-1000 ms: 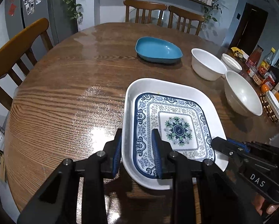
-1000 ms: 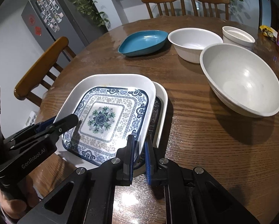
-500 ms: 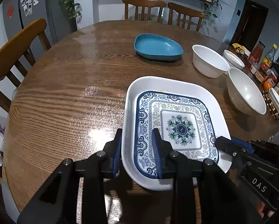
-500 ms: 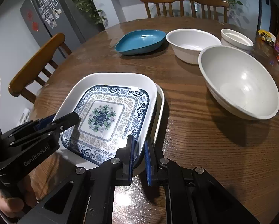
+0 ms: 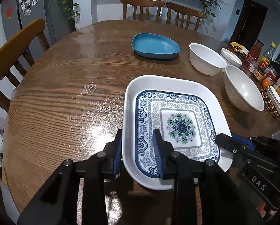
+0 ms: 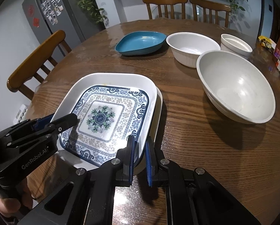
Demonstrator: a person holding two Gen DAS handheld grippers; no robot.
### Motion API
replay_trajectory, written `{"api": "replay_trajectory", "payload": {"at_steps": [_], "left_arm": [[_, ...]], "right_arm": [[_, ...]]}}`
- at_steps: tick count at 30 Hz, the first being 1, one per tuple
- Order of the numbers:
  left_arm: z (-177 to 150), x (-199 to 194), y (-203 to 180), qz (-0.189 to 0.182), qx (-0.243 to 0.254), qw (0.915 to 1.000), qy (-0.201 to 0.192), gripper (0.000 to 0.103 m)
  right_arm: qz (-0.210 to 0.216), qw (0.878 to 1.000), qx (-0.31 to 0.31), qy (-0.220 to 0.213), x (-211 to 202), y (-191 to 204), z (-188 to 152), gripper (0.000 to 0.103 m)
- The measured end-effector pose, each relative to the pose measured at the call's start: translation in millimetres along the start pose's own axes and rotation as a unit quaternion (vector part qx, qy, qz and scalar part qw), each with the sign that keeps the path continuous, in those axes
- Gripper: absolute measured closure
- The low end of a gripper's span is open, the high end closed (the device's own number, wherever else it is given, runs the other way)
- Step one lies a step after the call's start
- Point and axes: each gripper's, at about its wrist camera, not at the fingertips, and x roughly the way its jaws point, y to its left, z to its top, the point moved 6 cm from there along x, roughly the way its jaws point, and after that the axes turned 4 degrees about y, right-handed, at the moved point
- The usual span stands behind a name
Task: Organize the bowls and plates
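Observation:
A square white plate with a blue floral pattern (image 5: 179,127) (image 6: 102,118) is held at two of its edges. My left gripper (image 5: 138,155) is shut on its near left rim, one finger outside and one inside. My right gripper (image 6: 140,157) is shut on the near right rim. Directly beneath it lies a second white plate (image 6: 159,103), of which only the right rim shows. Farther back stand a blue dish (image 5: 155,46) (image 6: 140,43), a ribbed white bowl (image 6: 192,46), a small white bowl (image 6: 235,45) and a large white bowl (image 6: 235,86).
The round wooden table (image 5: 65,97) has bare wood on the left. Bottles and jars (image 5: 256,56) crowd its right edge beside a beaded mat (image 5: 269,103). Wooden chairs (image 5: 14,46) stand at the left and the far side. A hand (image 6: 4,204) holds the left gripper.
The right gripper has tilted slightly. The patterned plate stays gripped on both sides in the same place.

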Motion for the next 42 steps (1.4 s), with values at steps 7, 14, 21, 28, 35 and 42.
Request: {"api": "replay_trajectory", "payload": {"at_steps": [7,14,21,28,35,42], "left_arm": [[0,-2,-3,-0.011,-0.001,0.9999,-0.003,0.075],[-3,4,-6,-0.003,0.003,1.0,0.002,0.073],[-3,3,-5,-0.004,0.003,1.0,0.002,0.073],[-4,5,-5,0.009,0.009,0.9999,0.004,0.075],[0,-6,-5,0.005,0.004,0.9998,-0.017,0.071],[11,-24,-3,0.007,0.002,0.9989,-0.046,0.049]], "right_arm": [[-0.011,1.0,-0.004,-0.01,-7,-1,0,0.091],[-0.022,1.0,-0.009,-0.006,-4,-2,-1,0.091],[-0.024,1.0,-0.01,-0.006,-4,-3,-1,0.091],[-0.022,1.0,-0.007,-0.004,-4,-4,-2,0.091],[-0.018,1.0,0.003,0.001,-4,-8,-2,0.091],[-0.022,1.0,0.007,-0.009,-11,-10,0,0.09]]}}
